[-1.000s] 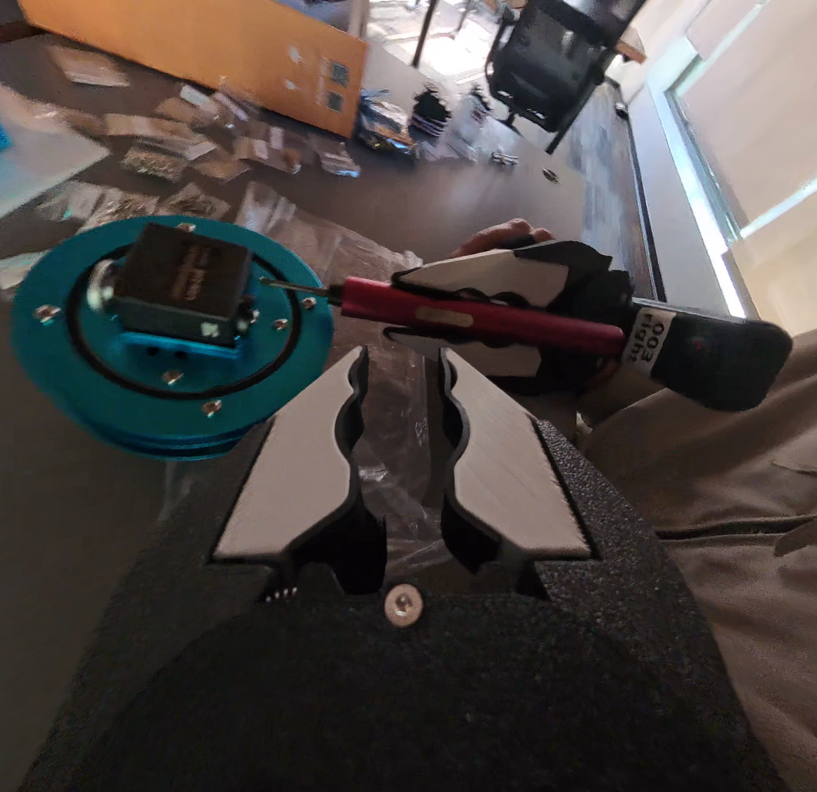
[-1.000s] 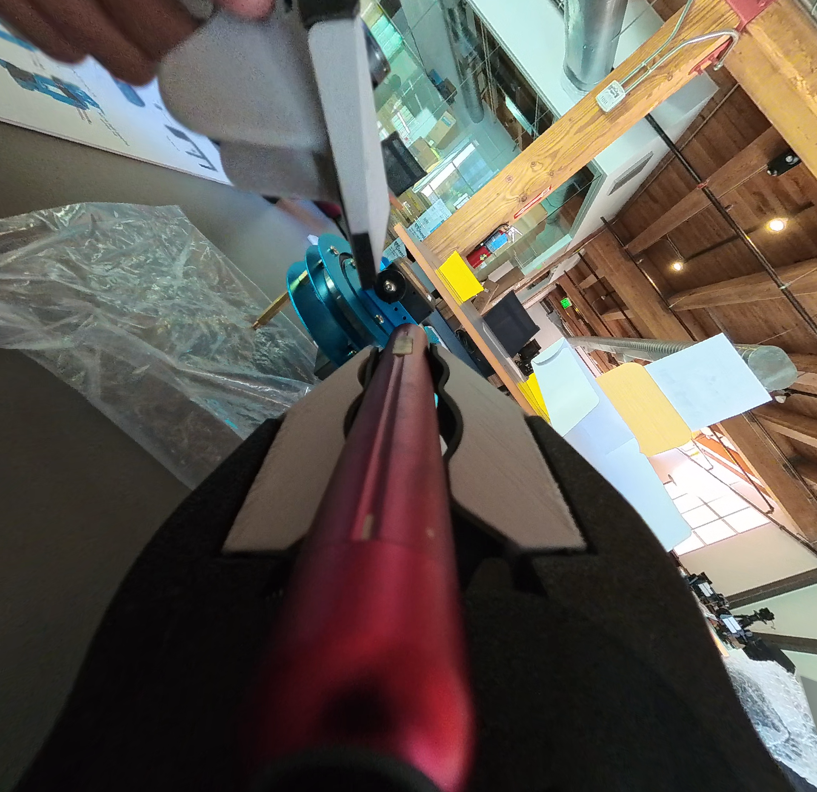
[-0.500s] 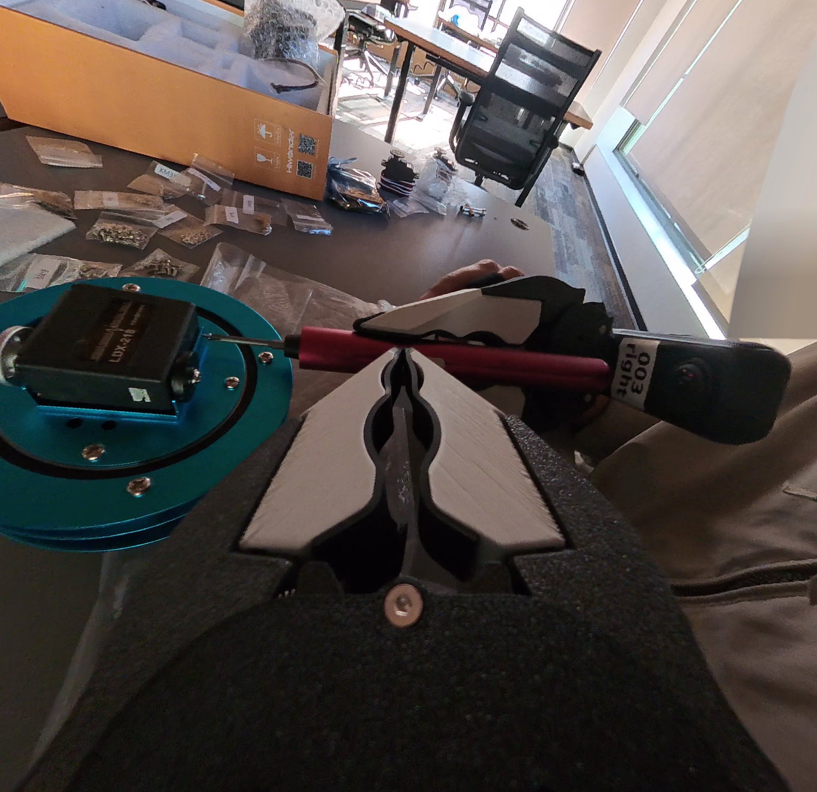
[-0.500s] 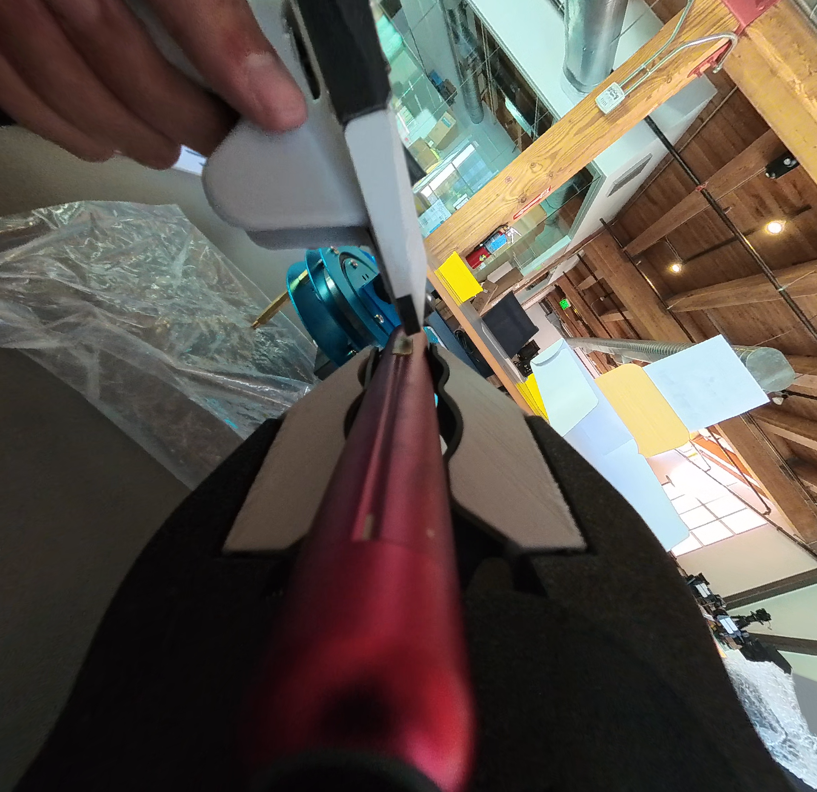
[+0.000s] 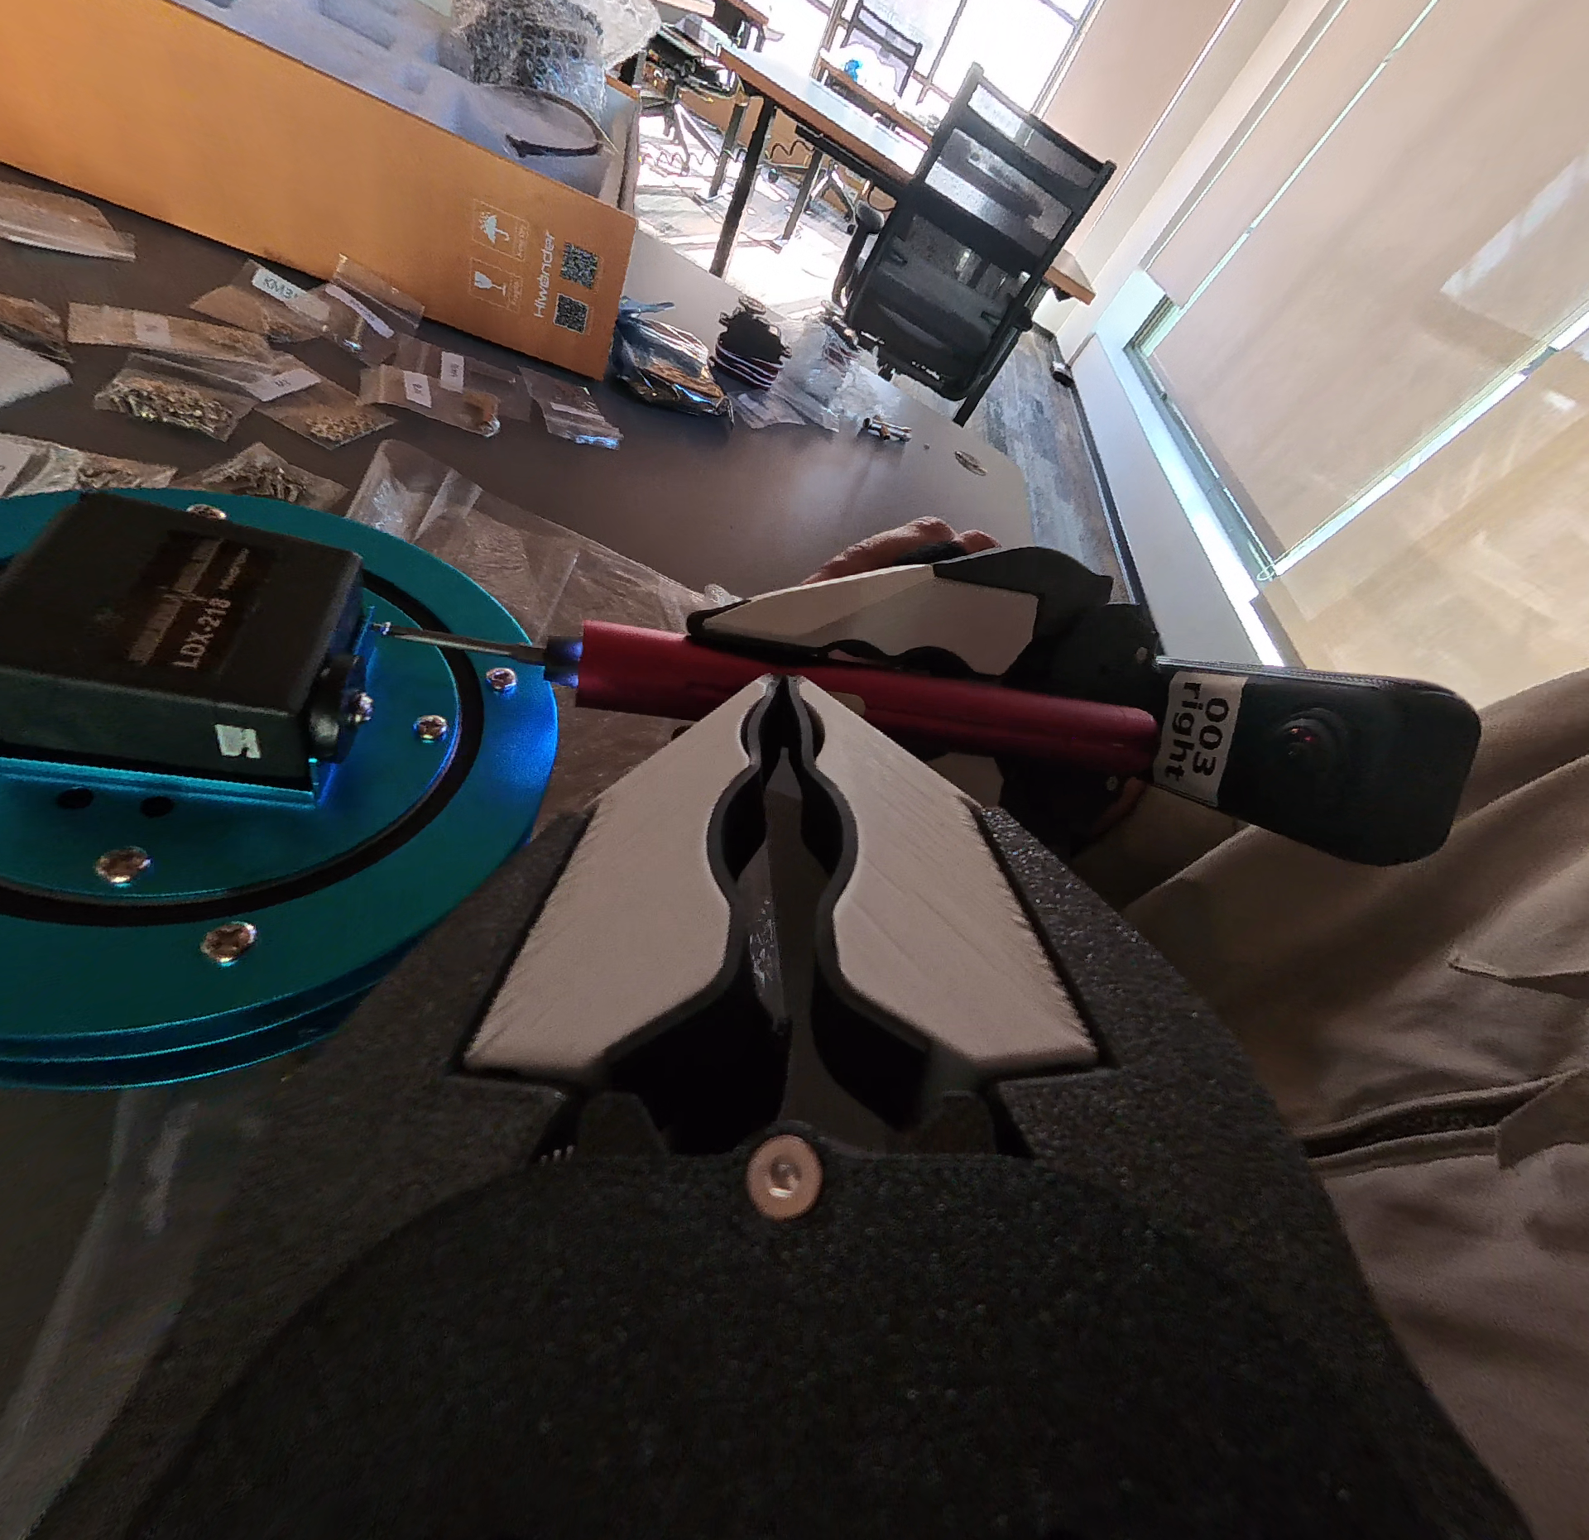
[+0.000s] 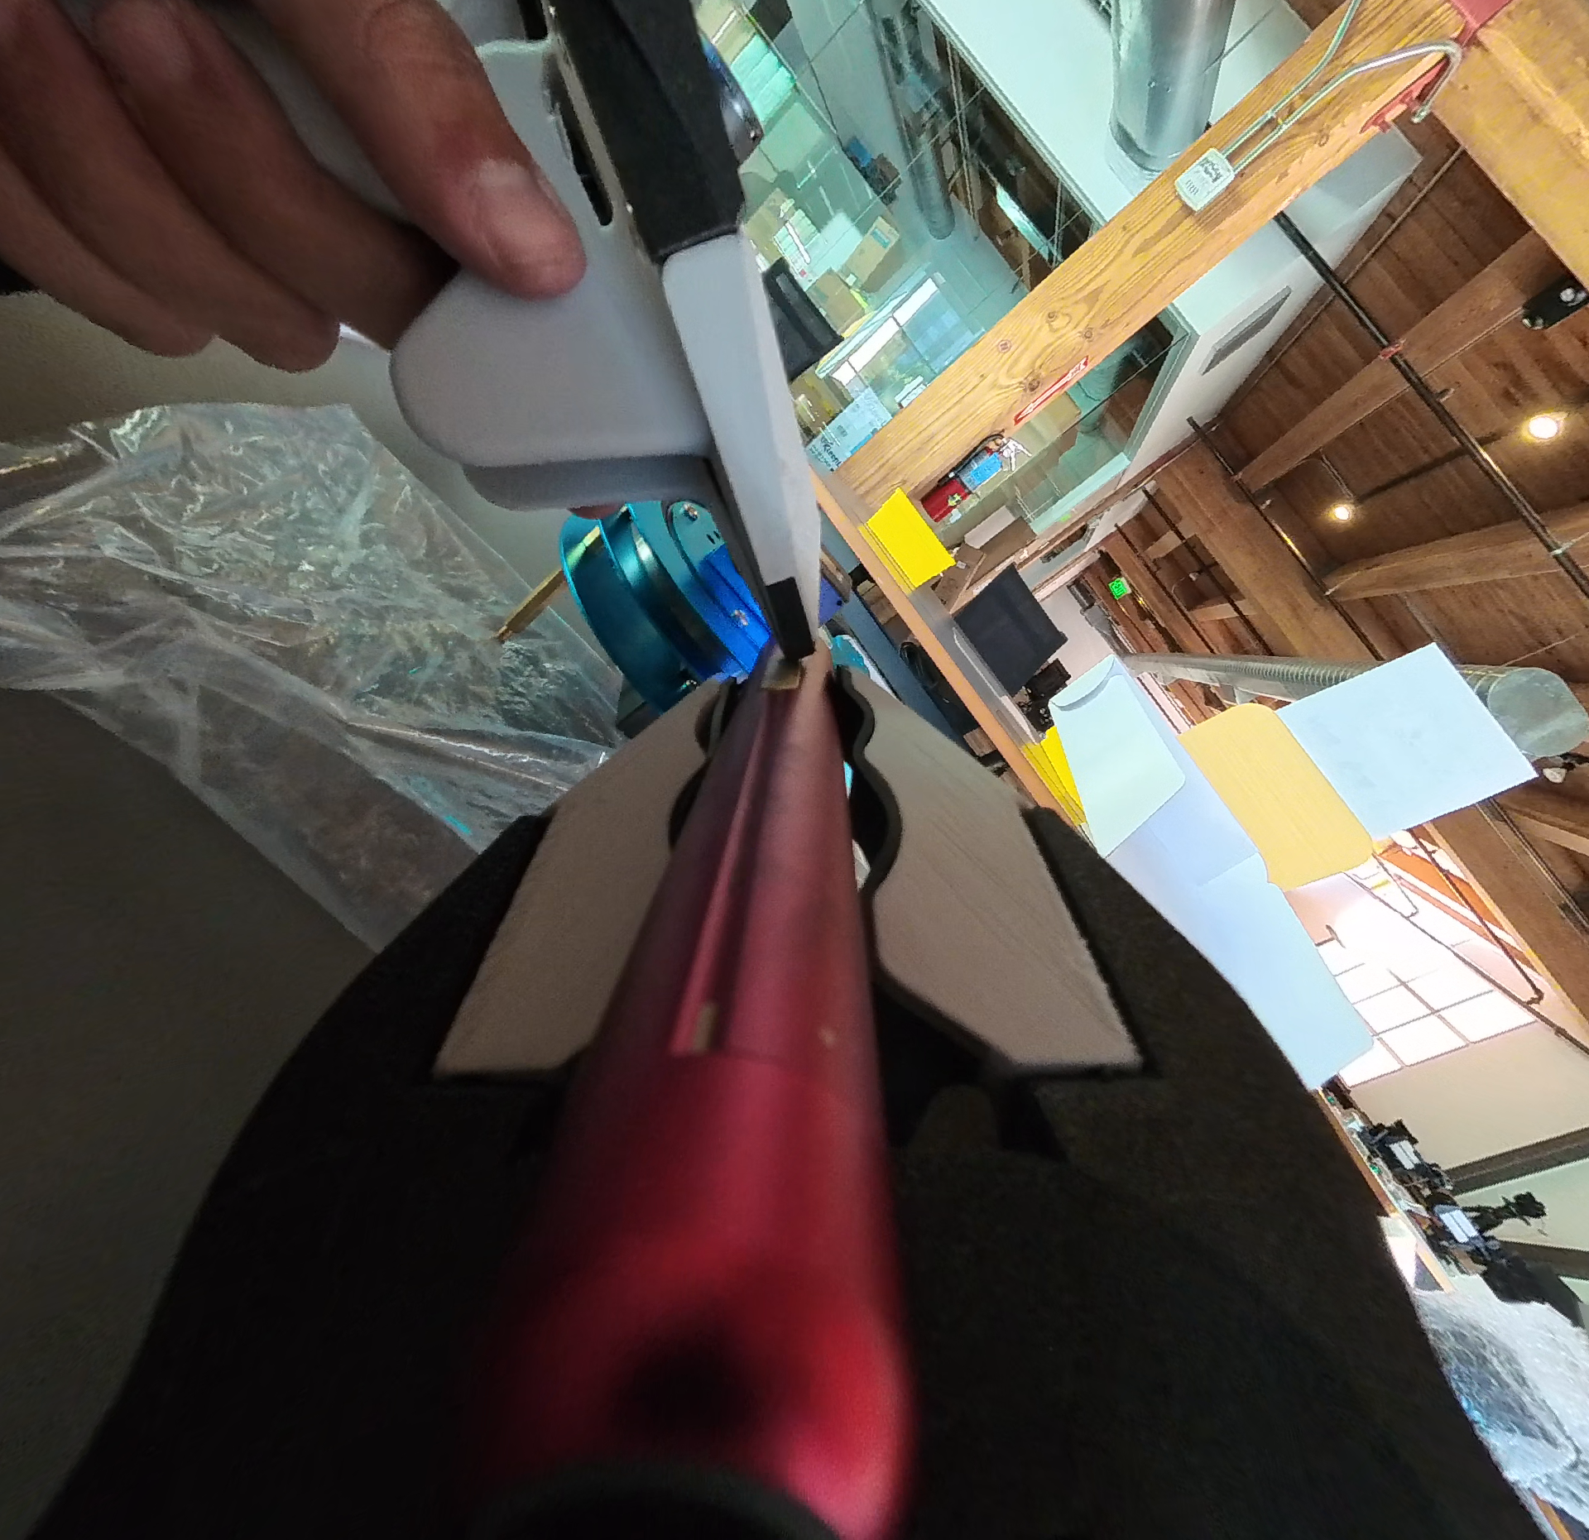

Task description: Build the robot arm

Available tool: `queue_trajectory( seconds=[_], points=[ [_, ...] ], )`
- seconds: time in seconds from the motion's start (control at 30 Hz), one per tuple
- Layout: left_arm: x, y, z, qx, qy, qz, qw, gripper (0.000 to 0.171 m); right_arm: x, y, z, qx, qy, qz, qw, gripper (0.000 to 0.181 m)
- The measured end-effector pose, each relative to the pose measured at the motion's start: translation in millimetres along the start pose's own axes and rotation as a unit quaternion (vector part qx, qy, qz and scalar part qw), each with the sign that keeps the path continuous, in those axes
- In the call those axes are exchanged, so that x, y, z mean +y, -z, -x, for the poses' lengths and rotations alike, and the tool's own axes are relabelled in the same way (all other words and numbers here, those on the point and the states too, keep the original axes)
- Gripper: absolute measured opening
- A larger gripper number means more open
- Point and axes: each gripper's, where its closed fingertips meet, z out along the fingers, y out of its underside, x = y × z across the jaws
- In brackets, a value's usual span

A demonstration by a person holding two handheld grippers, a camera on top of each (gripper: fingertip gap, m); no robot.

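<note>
A black servo block [image 5: 172, 622] sits on a blue metal disc [image 5: 258, 940] on the dark table. My right gripper [image 6: 782, 699] is shut on a red screwdriver [image 6: 765, 940]. In the left wrist view the screwdriver [image 5: 653, 652] lies level and its thin bit [image 5: 456, 639] touches the servo's near corner. My left gripper [image 5: 778, 686] is shut, and its tips rest against the red shaft just behind the bit end. In the right wrist view the left gripper [image 6: 787, 617] comes in from above, held by a hand [image 6: 215, 166], with the blue disc [image 6: 636, 587] behind it.
An orange cardboard box [image 5: 301, 149] stands at the table's far side, with several small bags of screws [image 5: 172, 398] in front of it. A clear plastic bag [image 5: 516, 544] lies under the tools. A black chair [image 5: 972, 235] stands beyond the table's end. Beige clothing [image 5: 1376, 983] is at right.
My left gripper went from open to shut and moved up against the screwdriver shaft. The screwdriver bit stayed at the servo. The right gripper kept its hold.
</note>
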Motion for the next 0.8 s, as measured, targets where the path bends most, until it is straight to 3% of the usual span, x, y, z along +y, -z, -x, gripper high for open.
queue_trajectory(
  seconds=[0.5, 0.6, 0.73, 0.8],
  points=[
    [-2.8, 3.6, 4.5, 0.0, 0.012, -0.006, 1.0, 0.0, -0.2, -6.2, 0.2, 0.002, 0.018, -0.001, 1.0, 0.02],
    [-11.7, 9.4, 11.5, -0.02, -0.016, -0.003, 1.0, 0.0, -0.7, -7.2, 0.3, 0.004, 0.014, -0.003, 1.0, 0.02],
    [-59.8, 39.3, 51.1, -0.135, -0.118, -0.031, 0.983, 0.037, 0.0, -7.7, 1.5, 0.007, 0.021, -0.003, 1.0, 0.02],
    [-57.3, 39.8, 73.2, -0.16, -0.158, 0.022, 0.974, 0.048, 0.0, -7.8, 1.2, 0.005, 0.016, -0.004, 1.0, 0.02]
  ],
)
